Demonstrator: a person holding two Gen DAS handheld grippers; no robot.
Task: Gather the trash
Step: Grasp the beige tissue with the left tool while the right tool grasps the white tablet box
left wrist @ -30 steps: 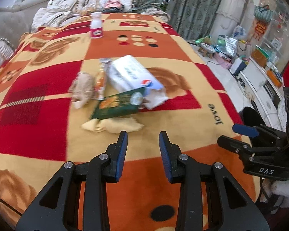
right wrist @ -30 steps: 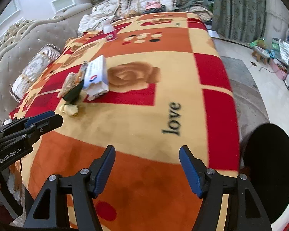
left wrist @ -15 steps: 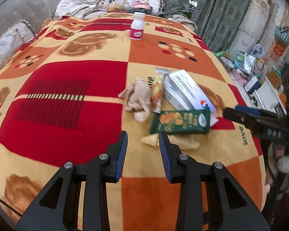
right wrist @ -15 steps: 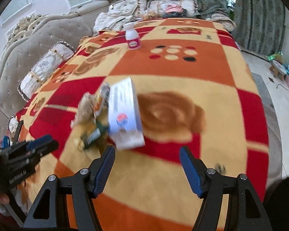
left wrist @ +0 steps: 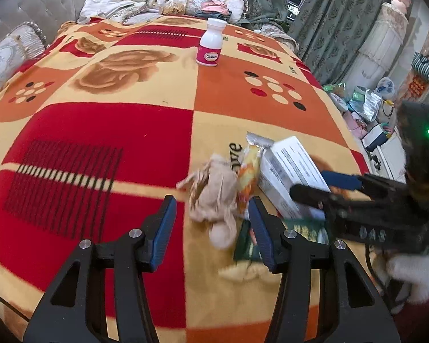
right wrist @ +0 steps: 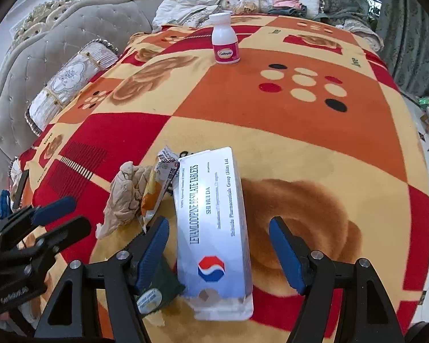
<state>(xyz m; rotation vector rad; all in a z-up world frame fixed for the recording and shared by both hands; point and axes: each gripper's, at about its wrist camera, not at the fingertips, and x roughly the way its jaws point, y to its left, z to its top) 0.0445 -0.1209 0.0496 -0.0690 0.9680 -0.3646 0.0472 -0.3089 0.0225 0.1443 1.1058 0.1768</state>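
Jaws of the right gripper (right wrist: 217,245) straddle the white box (right wrist: 214,223), untouched.

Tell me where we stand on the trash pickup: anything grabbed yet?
Nothing collected yet. The right gripper is open astride the white tablet box, pads not touching it. The left gripper, jaws just opening, is lined up on the crumpled tissue, also empty. Still lying on the blanket: the box, tissue, orange snack wrapper, green packet and, farther off, the upright pill bottle.
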